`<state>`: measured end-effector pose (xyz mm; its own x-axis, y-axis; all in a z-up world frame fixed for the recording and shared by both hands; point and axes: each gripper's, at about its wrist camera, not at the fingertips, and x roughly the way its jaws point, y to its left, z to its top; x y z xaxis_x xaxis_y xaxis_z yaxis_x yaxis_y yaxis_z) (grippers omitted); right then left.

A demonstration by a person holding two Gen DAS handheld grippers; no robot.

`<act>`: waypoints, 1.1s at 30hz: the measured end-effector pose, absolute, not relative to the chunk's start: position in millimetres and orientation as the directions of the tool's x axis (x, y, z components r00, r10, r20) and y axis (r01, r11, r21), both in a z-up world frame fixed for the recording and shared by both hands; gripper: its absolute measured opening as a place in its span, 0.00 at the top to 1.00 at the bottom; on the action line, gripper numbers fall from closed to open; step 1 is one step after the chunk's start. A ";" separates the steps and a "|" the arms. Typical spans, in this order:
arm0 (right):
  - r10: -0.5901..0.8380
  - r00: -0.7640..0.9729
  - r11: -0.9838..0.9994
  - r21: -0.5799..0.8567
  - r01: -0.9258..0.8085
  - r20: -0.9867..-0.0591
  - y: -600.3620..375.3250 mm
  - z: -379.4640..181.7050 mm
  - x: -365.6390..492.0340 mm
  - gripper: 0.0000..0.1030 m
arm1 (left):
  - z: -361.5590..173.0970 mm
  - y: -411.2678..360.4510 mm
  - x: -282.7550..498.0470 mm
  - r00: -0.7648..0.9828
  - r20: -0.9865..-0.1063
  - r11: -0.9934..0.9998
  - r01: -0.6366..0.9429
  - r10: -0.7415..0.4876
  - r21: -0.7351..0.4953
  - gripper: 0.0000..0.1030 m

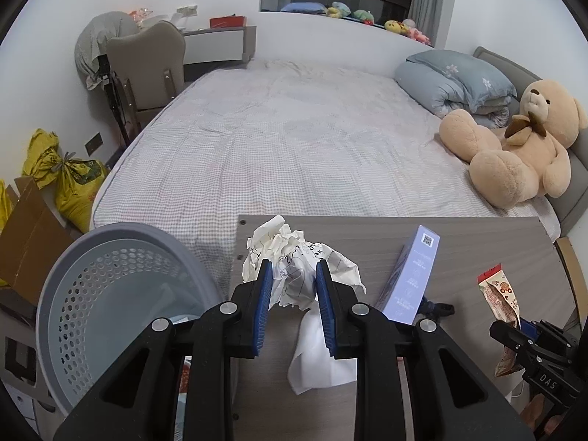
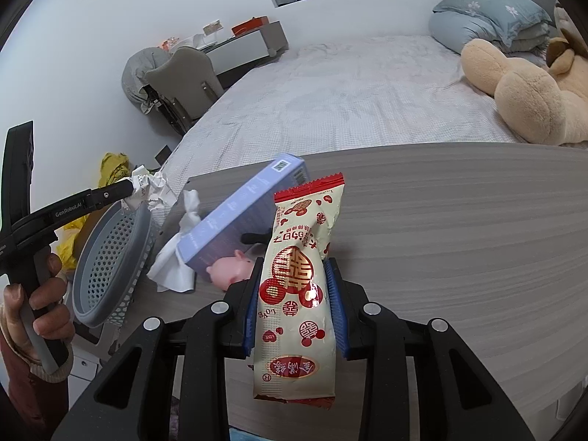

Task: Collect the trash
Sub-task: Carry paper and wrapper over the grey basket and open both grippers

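behind your desk (image 1: 459, 253) lies the bed; your left claw (image 1: 294, 279), pinching crumpled paper (image 1: 294, 253), sits just right of the basket (image 1: 110, 275), while your right claw (image 2: 294, 294) pinches the wrapper (image 2: 297, 294).

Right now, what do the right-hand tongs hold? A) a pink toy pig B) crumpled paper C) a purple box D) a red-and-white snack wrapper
D: the snack wrapper stands pinched between the blue pads of the right tongs, above the table.
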<state>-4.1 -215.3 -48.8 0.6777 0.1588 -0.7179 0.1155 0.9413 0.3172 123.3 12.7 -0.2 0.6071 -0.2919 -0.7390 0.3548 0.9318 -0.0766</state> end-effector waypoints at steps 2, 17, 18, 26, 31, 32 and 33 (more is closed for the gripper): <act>0.168 0.678 0.943 0.316 0.101 -0.716 -206.8 -46.2 -1.2 0.69 | 0.2 21.8 120.1 0.614 -0.736 0.936 0.344 -0.286 -0.077 0.76; 0.288 0.651 0.952 0.285 -0.114 -0.702 -105.8 -24.8 49.4 0.69 | -7.6 121.9 107.6 0.663 -0.735 0.983 0.181 -0.139 -0.022 0.76; 0.300 0.644 0.950 0.284 -0.131 -0.704 -97.3 -24.6 53.9 0.69 | -8.4 127.9 106.8 0.666 -0.735 0.986 0.169 -0.124 -0.014 0.76; 0.375 0.583 0.927 0.287 -0.241 -0.721 -37.3 -32.2 87.4 0.69 | -14.5 172.1 107.7 0.669 -0.742 0.997 0.071 -0.042 0.008 0.76; 0.415 0.551 0.908 0.291 -0.302 -0.724 -9.2 -35.3 103.5 0.69 | -19.3 182.8 106.9 0.672 -0.740 0.998 0.019 0.029 0.055 0.76; 0.421 0.546 0.905 0.292 -0.310 -0.724 -4.4 -35.3 107.0 0.69 | -20.7 184.7 107.2 0.668 -0.744 0.999 0.012 0.031 0.053 0.76; 0.429 0.540 0.901 0.296 -0.317 -0.725 0.1 -35.4 111.0 0.69 | -21.9 185.7 107.7 0.664 -0.747 0.999 0.008 0.031 0.049 0.77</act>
<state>111.0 0.1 -35.4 0.5395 0.4285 -0.7248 -0.3173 0.9008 0.2964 107.7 185.7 -21.9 0.6636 0.0312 -0.7475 0.0082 0.9988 0.0490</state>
